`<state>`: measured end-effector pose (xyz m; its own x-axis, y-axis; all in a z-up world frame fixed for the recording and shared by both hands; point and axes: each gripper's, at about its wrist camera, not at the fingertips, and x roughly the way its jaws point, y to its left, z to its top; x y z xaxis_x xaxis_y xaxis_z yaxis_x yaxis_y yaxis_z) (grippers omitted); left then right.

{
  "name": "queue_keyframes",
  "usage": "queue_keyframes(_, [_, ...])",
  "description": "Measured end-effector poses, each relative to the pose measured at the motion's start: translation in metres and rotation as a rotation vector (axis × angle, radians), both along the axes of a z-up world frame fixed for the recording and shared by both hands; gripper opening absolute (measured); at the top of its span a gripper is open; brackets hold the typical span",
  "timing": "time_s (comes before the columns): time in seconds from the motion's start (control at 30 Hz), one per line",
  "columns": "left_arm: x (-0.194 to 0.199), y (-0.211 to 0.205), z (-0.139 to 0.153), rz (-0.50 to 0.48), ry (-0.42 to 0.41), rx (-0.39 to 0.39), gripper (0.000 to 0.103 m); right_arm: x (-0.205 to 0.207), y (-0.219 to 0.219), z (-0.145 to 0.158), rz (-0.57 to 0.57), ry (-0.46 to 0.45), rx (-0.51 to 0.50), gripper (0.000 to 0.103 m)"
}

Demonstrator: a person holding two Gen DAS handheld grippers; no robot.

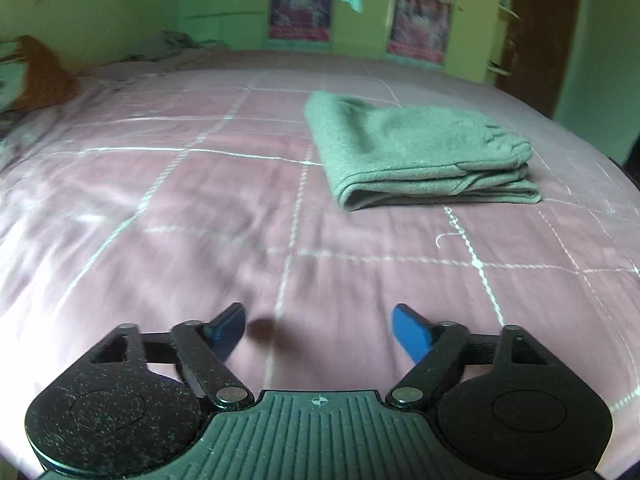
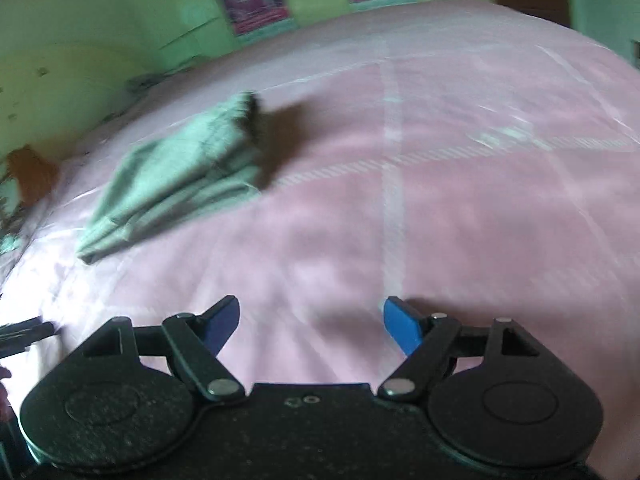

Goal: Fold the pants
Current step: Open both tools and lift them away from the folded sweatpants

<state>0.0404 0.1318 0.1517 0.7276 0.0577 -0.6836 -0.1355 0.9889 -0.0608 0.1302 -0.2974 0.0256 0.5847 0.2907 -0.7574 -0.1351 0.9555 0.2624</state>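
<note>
The grey-green pants (image 1: 420, 156) lie folded in a flat, layered stack on the pink quilted bed (image 1: 200, 208), ahead and right of my left gripper. My left gripper (image 1: 318, 330) is open and empty, held low over the bedspread, well short of the pants. In the right wrist view the same folded pants (image 2: 176, 176) lie to the upper left, blurred. My right gripper (image 2: 312, 322) is open and empty above the bare bedspread (image 2: 440, 200), apart from the pants.
Green walls with posters (image 1: 302, 8) stand behind the bed. A brown door (image 1: 540, 32) is at the far right. An orange-brown object (image 1: 44, 76) and crumpled bedding (image 1: 172, 46) sit at the bed's far left. A dark object (image 2: 24, 334) pokes in at the left edge.
</note>
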Motion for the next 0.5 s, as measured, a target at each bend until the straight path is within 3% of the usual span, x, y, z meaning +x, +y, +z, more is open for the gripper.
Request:
queue_keyframes(0.13, [-0.035, -0.014, 0.011, 0.051, -0.047, -0.037, 0.086, -0.048, -0.014, 0.010, -0.066, -0.049, 0.004, 0.080])
queue_keyframes(0.5, [-0.107, -0.081, 0.058, -0.088, -0.174, 0.002, 0.094, -0.141, 0.045, 0.038, 0.004, -0.202, 0.029, 0.080])
